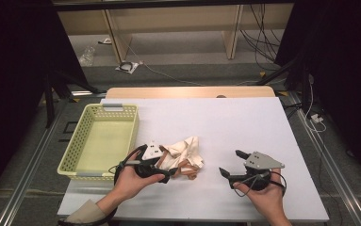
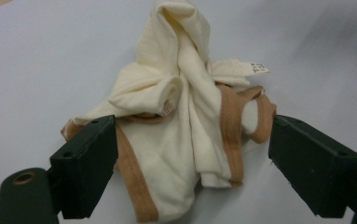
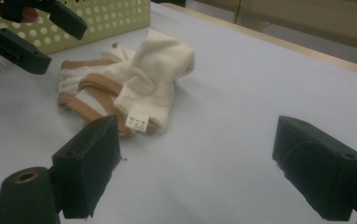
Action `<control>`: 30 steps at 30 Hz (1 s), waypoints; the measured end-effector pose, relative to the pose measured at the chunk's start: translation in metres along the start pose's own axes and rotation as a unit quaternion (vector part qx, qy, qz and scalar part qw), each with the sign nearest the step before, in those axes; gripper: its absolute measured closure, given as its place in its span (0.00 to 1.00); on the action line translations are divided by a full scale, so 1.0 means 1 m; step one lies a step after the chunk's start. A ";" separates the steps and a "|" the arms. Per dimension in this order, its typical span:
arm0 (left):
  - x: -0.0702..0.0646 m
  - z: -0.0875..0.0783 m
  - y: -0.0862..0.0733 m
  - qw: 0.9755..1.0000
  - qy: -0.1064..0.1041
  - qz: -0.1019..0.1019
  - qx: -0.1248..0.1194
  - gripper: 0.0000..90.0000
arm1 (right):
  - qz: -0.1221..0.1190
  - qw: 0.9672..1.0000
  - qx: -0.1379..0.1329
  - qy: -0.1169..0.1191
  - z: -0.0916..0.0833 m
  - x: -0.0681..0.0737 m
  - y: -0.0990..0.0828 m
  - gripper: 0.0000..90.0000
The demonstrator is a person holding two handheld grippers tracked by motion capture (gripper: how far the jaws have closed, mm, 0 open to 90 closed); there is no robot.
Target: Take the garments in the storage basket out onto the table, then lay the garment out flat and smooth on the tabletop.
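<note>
Crumpled near the front middle of the white table [image 1: 244, 122], a cream garment [image 1: 184, 149] with tan-brown trim lies in a loose heap, a small white label [image 3: 137, 121] showing at one edge. Just beside it, on its left, the left gripper [image 1: 166, 175] sits with its fingers [image 2: 85, 163] spread wide on either side of the cloth's near edge, pressing on nothing. Well apart to the right, the right gripper [image 1: 229, 165] rests over bare table, its fingers [image 3: 90, 161] likewise wide open and holding nothing. Farther left, a pale yellow-green perforated basket [image 1: 81, 136] stands at the table's left edge, near the garment but not touching it.
</note>
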State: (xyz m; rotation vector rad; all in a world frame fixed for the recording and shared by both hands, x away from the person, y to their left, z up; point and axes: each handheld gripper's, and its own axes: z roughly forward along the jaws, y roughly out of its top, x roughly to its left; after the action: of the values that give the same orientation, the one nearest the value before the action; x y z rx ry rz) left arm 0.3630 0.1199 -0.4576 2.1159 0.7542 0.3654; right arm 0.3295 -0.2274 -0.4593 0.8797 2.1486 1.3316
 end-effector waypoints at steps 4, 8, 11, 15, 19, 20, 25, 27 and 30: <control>0.002 -0.006 -0.008 1.000 0.001 -0.012 -0.007 0.19 | 0.004 1.000 0.001 0.000 0.002 -0.002 -0.001 0.18; 0.007 -0.010 -0.009 1.000 0.007 -0.022 -0.013 0.22 | 0.004 1.000 0.003 0.001 0.003 -0.001 0.000 0.18; 0.007 -0.011 -0.009 1.000 0.010 -0.024 -0.016 0.24 | 0.004 1.000 0.003 0.000 0.002 -0.001 -0.001 0.18; 0.005 -0.011 -0.009 1.000 0.010 -0.022 -0.015 0.24 | 0.005 1.000 0.002 0.000 0.000 -0.002 -0.002 0.18; 0.005 -0.010 -0.009 1.000 0.011 -0.021 -0.014 0.24 | 0.000 1.000 0.005 0.001 0.001 0.000 -0.001 0.18; 0.005 -0.010 -0.009 1.000 0.012 -0.022 -0.015 0.24 | 0.000 1.000 0.004 0.002 0.001 0.000 -0.001 0.18; 0.005 -0.009 -0.009 1.000 0.010 -0.021 -0.014 0.24 | 0.002 1.000 0.002 0.004 0.002 0.000 -0.001 0.19; 0.004 -0.009 -0.009 1.000 0.007 -0.020 -0.015 0.25 | -0.001 1.000 0.001 0.003 0.002 0.001 -0.001 0.23; 0.003 -0.008 -0.008 1.000 0.001 -0.019 -0.015 0.27 | -0.005 1.000 0.007 0.002 0.004 0.002 0.001 0.28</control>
State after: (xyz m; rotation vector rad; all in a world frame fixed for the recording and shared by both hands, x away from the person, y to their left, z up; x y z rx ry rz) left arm 0.3587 0.1300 -0.4591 2.0701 0.7836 0.3566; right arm 0.3307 -0.2234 -0.4603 0.8705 2.1650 1.3150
